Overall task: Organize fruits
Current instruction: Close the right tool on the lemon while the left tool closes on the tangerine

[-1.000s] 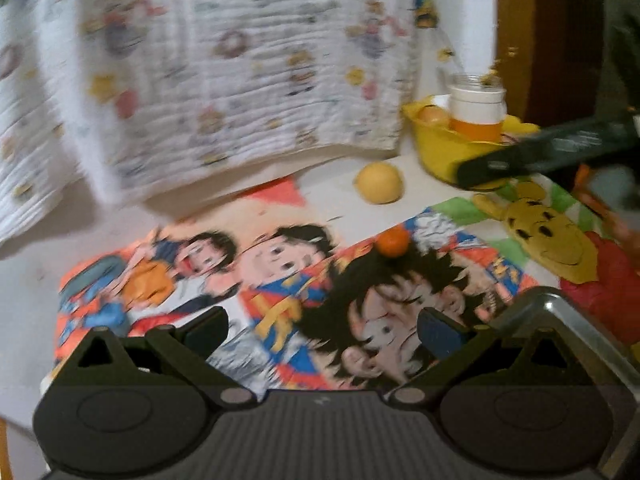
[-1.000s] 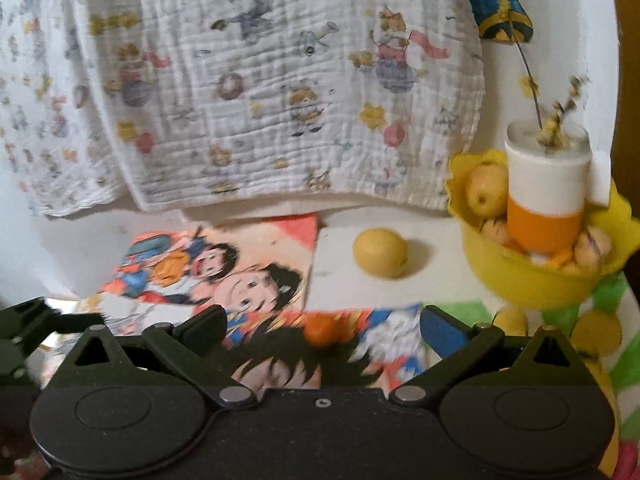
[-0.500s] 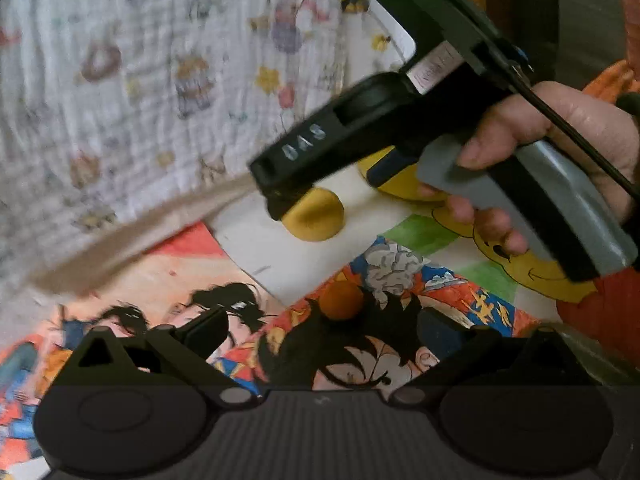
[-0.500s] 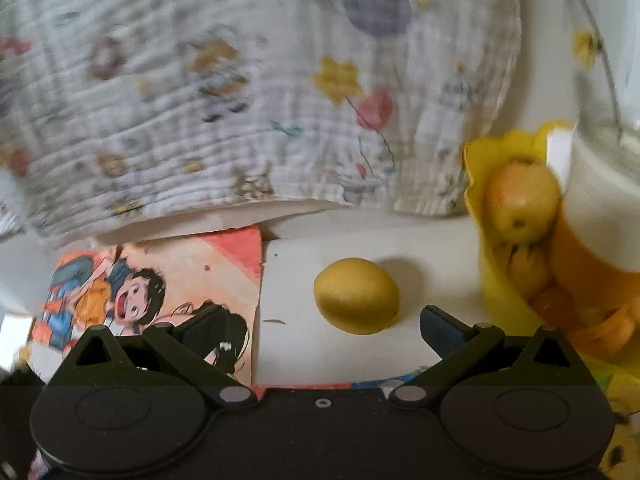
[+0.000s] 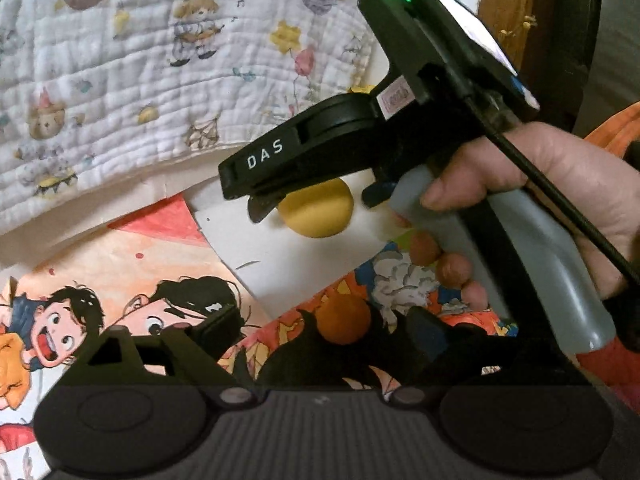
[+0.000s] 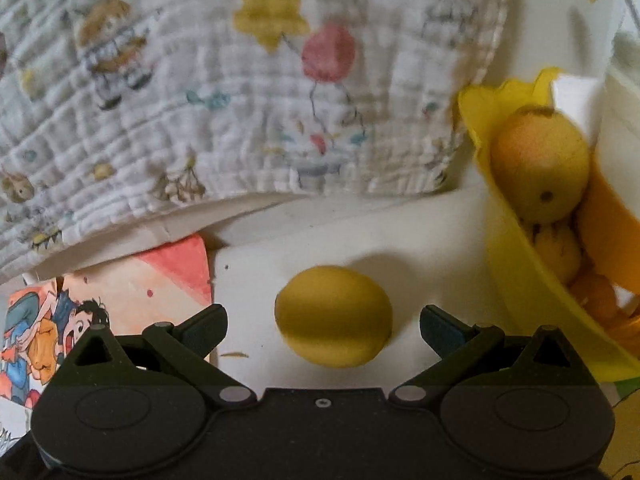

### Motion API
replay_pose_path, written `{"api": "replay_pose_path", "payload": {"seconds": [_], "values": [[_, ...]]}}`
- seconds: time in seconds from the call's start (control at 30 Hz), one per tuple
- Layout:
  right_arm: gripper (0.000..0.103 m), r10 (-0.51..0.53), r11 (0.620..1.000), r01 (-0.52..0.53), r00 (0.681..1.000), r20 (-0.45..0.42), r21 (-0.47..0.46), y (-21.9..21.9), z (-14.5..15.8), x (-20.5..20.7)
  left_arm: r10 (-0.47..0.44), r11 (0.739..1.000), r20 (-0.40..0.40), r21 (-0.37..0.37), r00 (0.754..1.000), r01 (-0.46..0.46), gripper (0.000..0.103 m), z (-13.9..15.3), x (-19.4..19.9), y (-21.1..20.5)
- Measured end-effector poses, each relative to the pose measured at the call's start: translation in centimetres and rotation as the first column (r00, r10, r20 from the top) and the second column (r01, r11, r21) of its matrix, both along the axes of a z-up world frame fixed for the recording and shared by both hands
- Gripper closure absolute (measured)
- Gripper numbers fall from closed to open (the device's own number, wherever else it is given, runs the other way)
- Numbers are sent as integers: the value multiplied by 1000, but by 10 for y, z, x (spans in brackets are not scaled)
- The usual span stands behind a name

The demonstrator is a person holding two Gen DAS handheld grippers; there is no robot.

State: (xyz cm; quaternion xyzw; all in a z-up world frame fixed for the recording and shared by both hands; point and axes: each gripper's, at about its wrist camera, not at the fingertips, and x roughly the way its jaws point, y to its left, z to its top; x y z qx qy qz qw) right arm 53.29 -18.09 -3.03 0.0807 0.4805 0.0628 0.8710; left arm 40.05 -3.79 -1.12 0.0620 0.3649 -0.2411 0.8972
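Hiding part of yellow fruit (image 5: 320, 212): right hand-held gripper (image 5: 256, 204).

The right gripper (image 5: 312, 206) hid the top of the yellow fruit (image 5: 316, 210); the frame's right edge cut off the yellow bowl (image 6: 520, 280).

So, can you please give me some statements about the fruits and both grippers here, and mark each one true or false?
1. The right gripper is open, with the yellow fruit between its fingers. True.
2. The yellow fruit is already in the yellow bowl. False: it lies on the white surface, left of the bowl.
3. The left gripper holds the small orange fruit. False: it is open; the fruit lies on the cartoon mat.
4. The yellow bowl contains fruit. True.
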Motion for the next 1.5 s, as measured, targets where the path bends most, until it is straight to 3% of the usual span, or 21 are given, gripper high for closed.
{"api": "replay_pose_path", "payload": {"seconds": [0.33, 0.6, 0.7, 0.8, 0.9, 1.1, 1.5], "values": [[15, 80, 997, -80, 996, -36, -14, -1, -8, 3, -37, 999, 11, 10, 999, 37, 32, -13, 5, -7], [30, 93, 994, -94, 996, -13, -50, -4, -6, 5, -42, 999, -30, 6, 999, 43, 62, -24, 13, -21], [32, 105, 993, -105, 994, -12, -57, -6, -5, 3, -30, 999, -29, 15, 999, 30, 66, -27, 15, -22], [32, 116, 991, -116, 993, -8, -65, -6, -6, 1, -27, 1000, -32, 11, 999, 28, 67, -29, 16, -22], [42, 136, 987, -136, 991, -3, -83, -3, -6, -1, -18, 1000, -36, 1, 999, 18, 68, -30, 18, -20], [44, 166, 980, -164, 986, 13, -109, 2, -9, -8, 20, 1000, -71, 1, 997, -20, 69, -24, 15, -14], [45, 175, 985, -174, 983, 50, -11, -12, -9, -34, 68, 998, -120, 8, 990, -67, 69, -14, -2, 2]]}}
